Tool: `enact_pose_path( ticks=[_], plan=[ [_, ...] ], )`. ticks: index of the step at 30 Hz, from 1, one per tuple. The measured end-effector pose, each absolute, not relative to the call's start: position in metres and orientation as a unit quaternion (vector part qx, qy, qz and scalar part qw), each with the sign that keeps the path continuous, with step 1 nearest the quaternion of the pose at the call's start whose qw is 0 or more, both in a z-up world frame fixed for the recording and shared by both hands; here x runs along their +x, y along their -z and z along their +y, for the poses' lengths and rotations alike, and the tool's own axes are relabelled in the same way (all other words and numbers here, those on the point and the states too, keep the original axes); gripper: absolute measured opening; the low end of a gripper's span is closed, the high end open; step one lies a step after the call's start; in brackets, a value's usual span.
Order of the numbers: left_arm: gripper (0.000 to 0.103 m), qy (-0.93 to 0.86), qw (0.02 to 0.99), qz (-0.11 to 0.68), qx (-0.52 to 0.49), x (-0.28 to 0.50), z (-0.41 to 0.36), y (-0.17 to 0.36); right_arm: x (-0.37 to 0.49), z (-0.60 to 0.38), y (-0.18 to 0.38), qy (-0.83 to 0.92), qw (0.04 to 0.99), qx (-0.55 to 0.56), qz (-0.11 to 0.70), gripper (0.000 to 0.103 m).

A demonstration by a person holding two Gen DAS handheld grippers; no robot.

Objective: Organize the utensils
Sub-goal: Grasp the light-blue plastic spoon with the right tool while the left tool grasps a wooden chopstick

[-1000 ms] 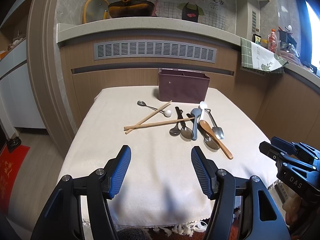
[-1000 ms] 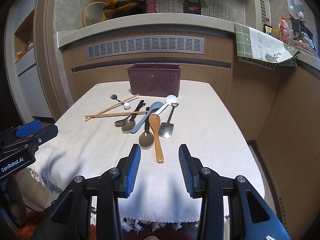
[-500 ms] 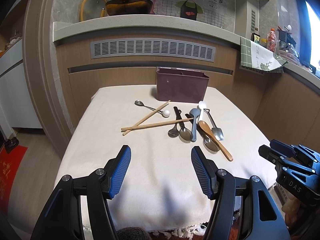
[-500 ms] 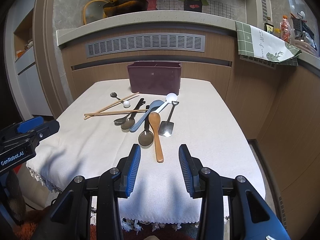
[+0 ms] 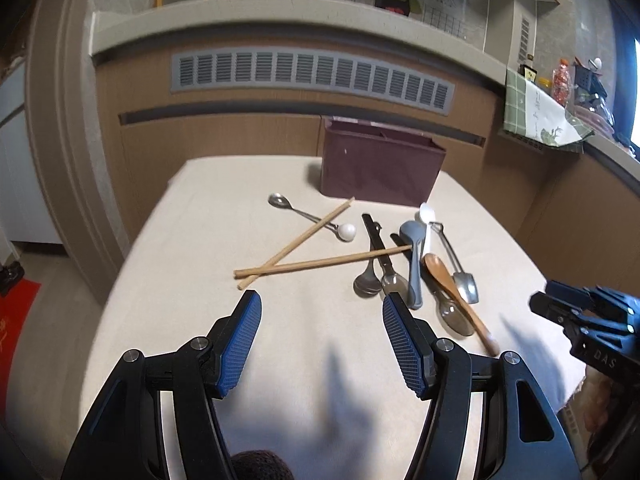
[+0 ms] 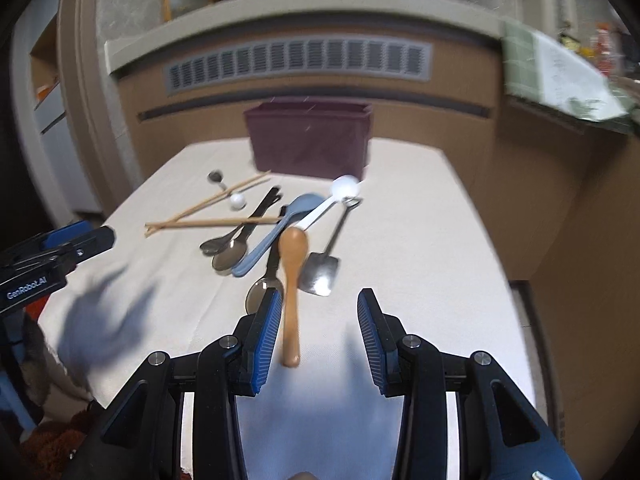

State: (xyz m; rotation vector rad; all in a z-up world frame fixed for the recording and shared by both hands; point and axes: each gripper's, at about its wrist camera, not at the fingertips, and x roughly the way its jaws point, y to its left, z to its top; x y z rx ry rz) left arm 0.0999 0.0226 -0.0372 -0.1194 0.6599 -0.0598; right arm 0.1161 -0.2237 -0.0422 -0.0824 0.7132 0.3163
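Note:
A pile of utensils lies on the cloth-covered table [image 5: 200, 248]: two crossed wooden chopsticks [image 5: 320, 261], a wooden spoon [image 6: 291, 280], a grey-blue spoon [image 5: 414, 256], a white spoon [image 6: 344, 188], a small steel shovel-spoon [image 6: 322, 268] and several steel spoons [image 5: 366, 280]. Behind them stands a maroon utensil box [image 5: 380, 170]. My left gripper [image 5: 320, 312] is open above the near table, short of the chopsticks. My right gripper [image 6: 318, 312] is open, its left finger beside the wooden spoon's handle. Nothing is held.
A wooden counter wall with a grey vent [image 5: 312, 76] rises just behind the table. A checked green cloth [image 5: 536, 112] hangs off the counter at right. A red mat [image 5: 16, 320] lies on the floor at left. The right wrist view is motion-blurred.
Both grippers have moved forward and lower toward the utensils. The right gripper now reaches the wooden spoon's handle end. Both stay open.

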Motion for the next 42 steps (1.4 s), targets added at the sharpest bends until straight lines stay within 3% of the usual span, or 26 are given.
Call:
enact_pose_path(
  ticks=[13, 16, 26, 35, 42],
  plan=[
    [0.064, 0.044, 0.936, 0.341, -0.071, 0.174, 0.053, 0.052, 0.23, -0.16, 0.052, -0.189, 0.892, -0.066, 0.406, 0.037],
    [0.064, 0.05, 0.936, 0.34, -0.07, 0.183, 0.065, 0.051, 0.251, -0.128, 0.057, -0.228, 0.873, -0.088, 0.422, 0.03],
    [0.064, 0.047, 0.927, 0.356, -0.111, 0.192, 0.1, 0.069, 0.296, -0.073, 0.088, -0.273, 0.835, -0.109, 0.466, 0.025],
    [0.064, 0.155, 0.9, 0.398, -0.088, 0.213, 0.064, 0.079, 0.27, -0.128, 0.059, -0.24, 0.865, -0.112, 0.426, 0.025],
    [0.064, 0.172, 0.885, 0.431, -0.047, 0.239, 0.028, 0.09, 0.252, -0.191, 0.058, -0.192, 0.875, -0.069, 0.439, 0.025]
  ],
)
